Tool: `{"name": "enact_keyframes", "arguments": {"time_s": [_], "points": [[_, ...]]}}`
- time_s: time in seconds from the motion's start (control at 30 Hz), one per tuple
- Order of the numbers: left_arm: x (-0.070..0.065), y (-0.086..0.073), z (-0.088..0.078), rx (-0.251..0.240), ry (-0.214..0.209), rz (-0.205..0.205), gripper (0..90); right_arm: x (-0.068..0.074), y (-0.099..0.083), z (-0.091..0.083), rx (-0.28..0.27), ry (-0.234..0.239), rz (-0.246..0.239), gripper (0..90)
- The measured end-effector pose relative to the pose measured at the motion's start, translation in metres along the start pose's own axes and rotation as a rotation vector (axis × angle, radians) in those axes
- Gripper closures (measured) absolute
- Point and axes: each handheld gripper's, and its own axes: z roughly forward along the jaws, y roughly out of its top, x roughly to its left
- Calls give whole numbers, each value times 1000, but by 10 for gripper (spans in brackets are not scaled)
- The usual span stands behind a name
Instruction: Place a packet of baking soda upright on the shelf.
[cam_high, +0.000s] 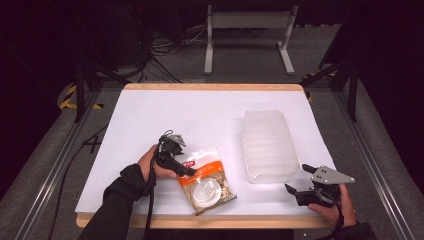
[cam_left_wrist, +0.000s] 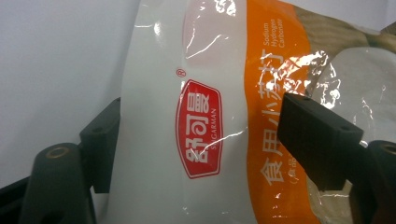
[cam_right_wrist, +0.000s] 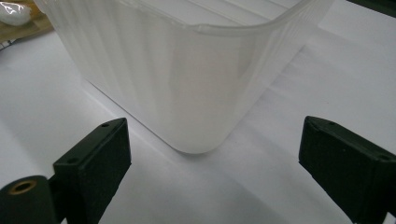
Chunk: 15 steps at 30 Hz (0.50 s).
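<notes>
Your left gripper (cam_left_wrist: 196, 154) straddles the glossy white-and-orange bag (cam_high: 206, 179) lying near the table's (cam_high: 150, 110) front edge, jaws not gripping. Translucent ribbed bin (cam_high: 267, 145) beside it; right gripper (cam_high: 299, 181) gapes wide.

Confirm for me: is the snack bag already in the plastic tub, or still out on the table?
Out. The bag lies flat on the white table, left of the tub, between the left gripper's jaws.

Orange-white food packet (cam_high: 207, 180) (glossy) flat on table (cam_high: 165, 110)
</notes>
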Motion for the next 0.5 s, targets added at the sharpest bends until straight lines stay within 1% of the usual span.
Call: {"name": "enact_keyframes", "arguments": {"time_s": [0.07,0.13,0.17,0.2,0.23,0.27,0.3,0.37,0.4,0.43,0.5], "points": [[0,1,-2,-6,2,5,295,1,0,0,-1,1,-1,98],[0,1,-3,-1,-1,-6,306,1,0,1,1,2,-2,98],[1,1,-5,-5,6,-7,307,0,0,1,3,3,-3,98],[2,0,-8,-15,10,-17,307,0,0,1,6,2,-3,97],[2,0,-9,-14,1,-25,307,0,0,1,6,2,-1,98],[2,-2,-11,-8,2,-34,309,0,0,1,7,3,-1,98],[2,-3,-12,0,-6,-41,309,0,0,1,7,2,-1,98],[3,-4,-12,7,-14,-43,305,0,0,1,6,2,-1,97],[3,-6,-12,26,-19,-58,305,0,0,0,5,1,0,97],[4,-6,-13,33,-14,-61,309,0,-1,0,5,0,0,98],[6,-7,-13,40,-30,-80,333,0,0,0,1,-2,2,97]]}}
